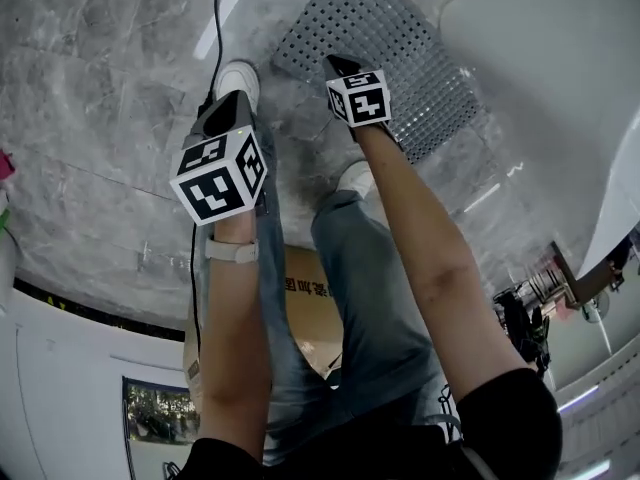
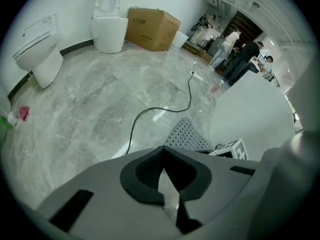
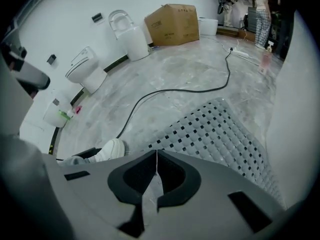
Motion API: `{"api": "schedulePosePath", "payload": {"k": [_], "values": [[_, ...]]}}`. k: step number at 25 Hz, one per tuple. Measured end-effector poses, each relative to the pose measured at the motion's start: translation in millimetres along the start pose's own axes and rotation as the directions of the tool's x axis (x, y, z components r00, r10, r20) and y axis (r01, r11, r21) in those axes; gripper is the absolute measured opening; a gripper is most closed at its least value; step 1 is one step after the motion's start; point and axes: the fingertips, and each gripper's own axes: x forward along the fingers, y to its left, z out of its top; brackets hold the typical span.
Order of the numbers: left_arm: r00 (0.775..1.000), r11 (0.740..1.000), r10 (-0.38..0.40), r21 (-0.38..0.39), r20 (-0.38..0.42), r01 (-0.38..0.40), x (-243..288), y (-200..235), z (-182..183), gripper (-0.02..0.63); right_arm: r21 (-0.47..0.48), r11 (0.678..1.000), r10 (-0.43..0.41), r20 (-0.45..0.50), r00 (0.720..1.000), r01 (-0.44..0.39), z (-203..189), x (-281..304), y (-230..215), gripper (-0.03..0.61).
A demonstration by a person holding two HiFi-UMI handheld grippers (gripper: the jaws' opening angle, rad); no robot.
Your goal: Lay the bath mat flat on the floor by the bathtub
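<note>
The grey bath mat with rows of holes lies spread on the marble floor, right beside the white bathtub. My left gripper hangs above bare floor to the left of the mat, shut and holding nothing. My right gripper is over the mat's near edge, also shut and holding nothing. In the left gripper view the jaws meet, with a corner of the mat beyond them. In the right gripper view the shut gripper points at the mat, which lies apart from it.
A black cable snakes over the floor left of the mat. The person's white shoes stand close to the mat. Two toilets and a cardboard box line the far wall. People stand at the back right.
</note>
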Motion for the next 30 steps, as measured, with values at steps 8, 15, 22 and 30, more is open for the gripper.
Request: {"api": "schedulePosePath", "payload": {"k": [8,15,22,30], "values": [[0.997,0.993,0.064,0.095,0.039,-0.068,10.1,27.2,49.3,0.017,0.017,1.0,-0.007,-0.037,0.999,0.008,5.4,76.2,10.1,0.031],[0.997,0.998,0.06,-0.007,0.038,-0.06,8.0,59.8,70.5,0.017,-0.048,0.998,-0.052,-0.066,0.996,0.049,12.7,120.7,20.1,0.074],[0.998,0.997,0.027,-0.078,0.063,-0.022,5.4,68.4,81.9,0.018,-0.02,0.993,-0.118,-0.16,0.98,0.117,2.3,131.5,16.1,0.057],[0.998,0.997,-0.005,-0.082,0.063,0.01,5.0,58.8,80.7,0.018,0.016,0.993,-0.115,-0.192,0.975,0.121,-5.6,139.6,5.5,0.028]]}}
